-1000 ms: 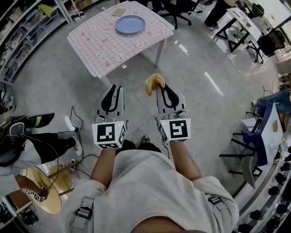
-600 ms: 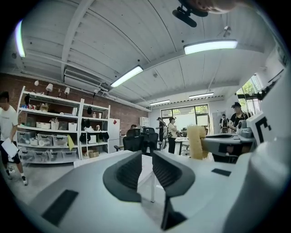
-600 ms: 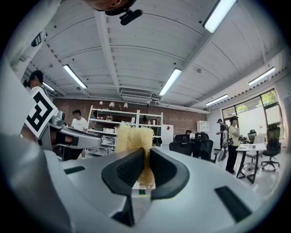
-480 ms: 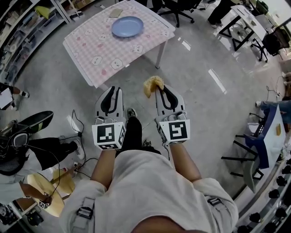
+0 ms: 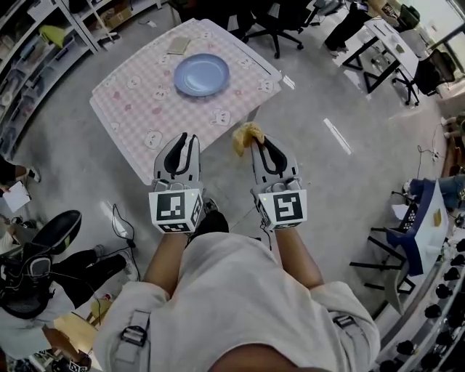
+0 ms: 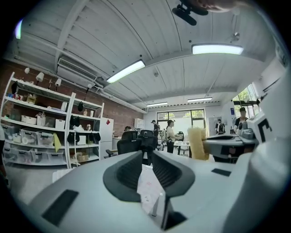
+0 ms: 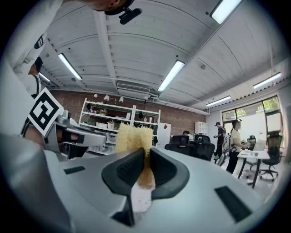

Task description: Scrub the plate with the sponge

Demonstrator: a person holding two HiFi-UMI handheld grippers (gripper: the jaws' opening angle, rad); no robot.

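A round blue plate lies on a pink checked table just ahead of both grippers. My right gripper is shut on a yellow sponge, which sticks up past its fingertips; in the right gripper view the sponge is pinched between the dark pads. To its left, level with it, my left gripper is open with nothing between its pads; its tips reach the table's near edge. The left gripper view shows the sponge off to the right.
A small tan object lies on the table behind the plate. Black office chairs stand beyond the table, shelving along the left. A seated person with cables is at lower left. Desks stand at upper right.
The table and plate have come much nearer in the head view; both grippers now reach its near edge. The right gripper still holds the sponge, and the left still stands open.
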